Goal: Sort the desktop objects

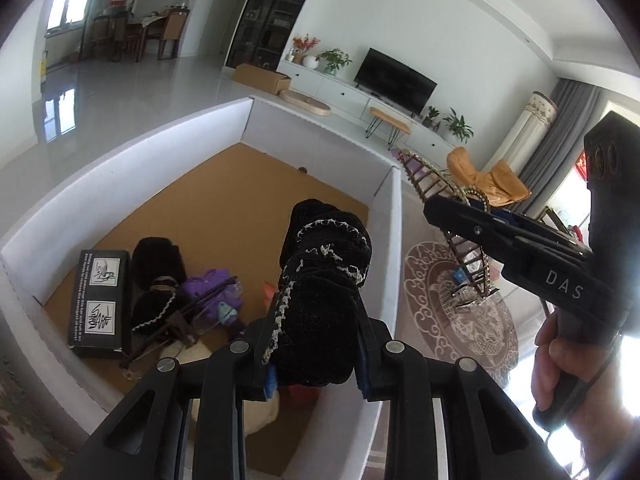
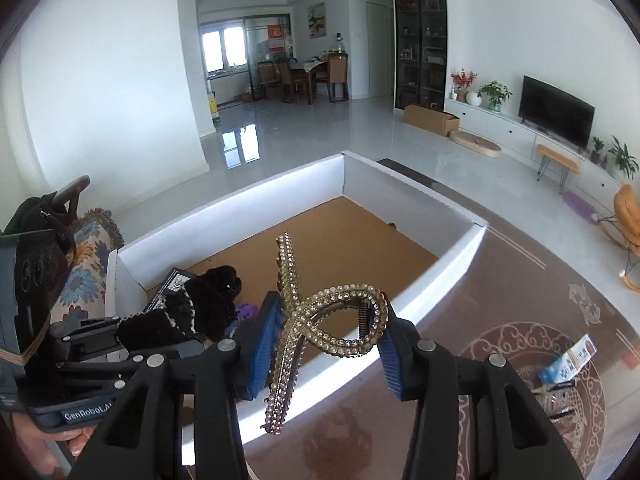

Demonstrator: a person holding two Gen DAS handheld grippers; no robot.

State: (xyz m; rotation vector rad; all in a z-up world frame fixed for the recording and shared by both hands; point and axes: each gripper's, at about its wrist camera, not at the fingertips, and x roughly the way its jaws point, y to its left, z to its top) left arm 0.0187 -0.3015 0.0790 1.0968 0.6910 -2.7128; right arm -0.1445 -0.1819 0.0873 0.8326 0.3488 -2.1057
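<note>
Both hands tilt downward over the white box [image 1: 120, 184]. Left tool [image 1: 316, 356] clamps a black fuzzy clip [image 1: 320, 280]; right tool [image 2: 326, 344] clamps a rhinestone hair claw [image 2: 316, 320] at three o'clock.

White walls [image 2: 100, 80], glossy pale floor [image 2: 320, 136], TV [image 2: 556, 112] on white cabinet [image 2: 492, 124], bright windows [image 2: 224, 50]

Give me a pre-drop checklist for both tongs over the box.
1. Left tongs gripping the black slipper: ok.
2. Right tongs gripping the rhinestone hair claw: ok, though it sits tilted between the pads.
3. Slipper above the white box: ok.
4. Hair claw inside the box rim: cannot tell, it hangs near the edge.
5. Bare cardboard floor to drop onto: ok, far half is free.
6. Matching slipper already in the box: ok.
</note>
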